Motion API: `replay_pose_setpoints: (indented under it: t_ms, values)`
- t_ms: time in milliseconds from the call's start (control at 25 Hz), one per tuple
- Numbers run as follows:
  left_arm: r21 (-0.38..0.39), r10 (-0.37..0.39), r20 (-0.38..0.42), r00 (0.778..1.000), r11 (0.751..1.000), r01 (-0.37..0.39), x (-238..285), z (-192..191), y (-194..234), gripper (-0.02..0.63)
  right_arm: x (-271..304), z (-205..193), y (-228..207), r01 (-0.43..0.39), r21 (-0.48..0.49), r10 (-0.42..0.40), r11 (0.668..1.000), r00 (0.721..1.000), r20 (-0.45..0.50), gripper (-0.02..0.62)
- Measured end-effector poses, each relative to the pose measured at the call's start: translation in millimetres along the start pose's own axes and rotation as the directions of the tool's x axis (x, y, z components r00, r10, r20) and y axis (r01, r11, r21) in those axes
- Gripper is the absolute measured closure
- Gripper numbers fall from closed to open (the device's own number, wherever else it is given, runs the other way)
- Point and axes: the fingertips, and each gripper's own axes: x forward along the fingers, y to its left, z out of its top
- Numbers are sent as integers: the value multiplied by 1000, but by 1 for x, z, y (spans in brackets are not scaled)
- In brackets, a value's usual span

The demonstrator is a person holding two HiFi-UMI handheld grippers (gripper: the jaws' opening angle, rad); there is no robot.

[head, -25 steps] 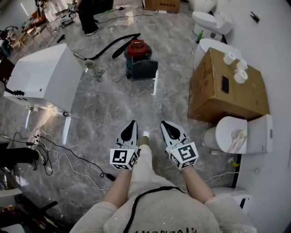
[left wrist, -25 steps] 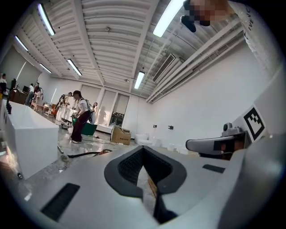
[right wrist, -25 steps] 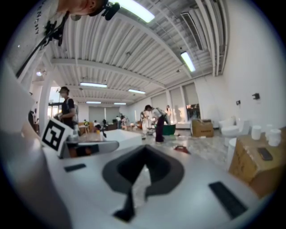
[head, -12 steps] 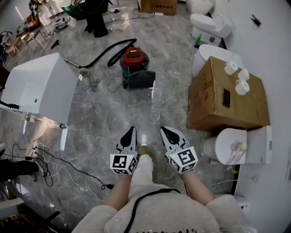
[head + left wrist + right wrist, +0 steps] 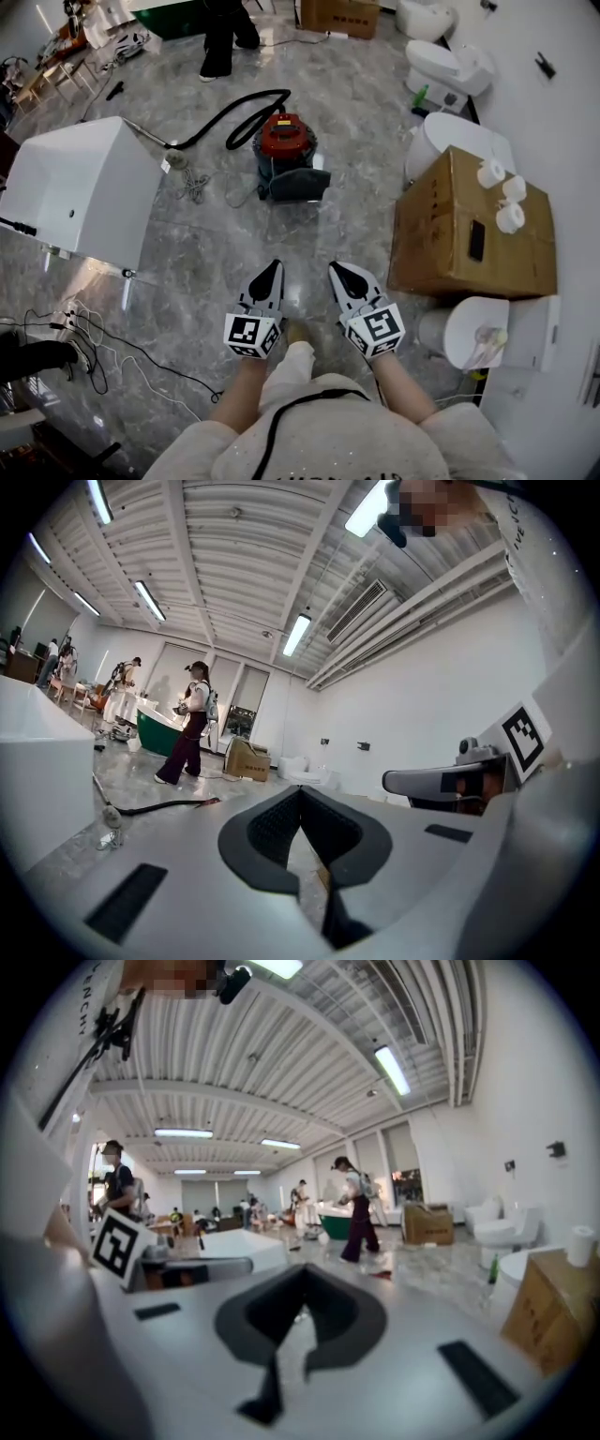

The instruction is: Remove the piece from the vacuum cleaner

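**Vacuum cleaner point(image 5: 284, 139): red-topped, on the grey marble floor point(image 5: 216, 244)**

Item is standing on the floor well ahead of the person, in the upper middle of the head view. A dark grey-green part point(image 5: 296, 180) is sitting against its near side. Its black hose point(image 5: 232, 116) is curling away to the left towards a white cabinet point(image 5: 80, 183).

Left gripper point(image 5: 270, 272): jaws are meeting at the tips, nothing between them. It is pointing forward over bare floor, well short of the cleaner. Its own view is showing the same pinched jaws point(image 5: 300, 797), with the floor beyond.

Right gripper point(image 5: 338, 273): jaws are likewise pressed together and carrying nothing point(image 5: 302, 1277). It is sitting just beside the left one, apart from it.

Surroundings: a cardboard box point(image 5: 450, 234) is standing at the right, with paper rolls point(image 5: 502, 193) lying on top. White toilets point(image 5: 450, 66) are lining the right wall. Loose cables point(image 5: 103, 342) are trailing across the floor at lower left. A person point(image 5: 225, 33) is standing at the far end.
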Motion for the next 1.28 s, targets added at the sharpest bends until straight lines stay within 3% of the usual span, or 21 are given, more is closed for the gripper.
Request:
replay_pose_setpoints:
  t_ms: [640, 1000, 1280]
  values:
    - [-34, -25, -49, 999, 999, 23, 70, -2, 38, 584, 74, -2, -53, -14, 28, 16, 1000, 999, -44, 581]
    - [-41, 18, -16, 1000, 999, -19, 137, 21, 78, 584, 150, 14, -90, -112, -14, 110, 994, 991, -75, 581]
    - [-52, 40, -36, 999, 998, -42, 192, 17, 103, 584, 198, 12, -118, -160, 0, 159, 987, 981, -113, 581]
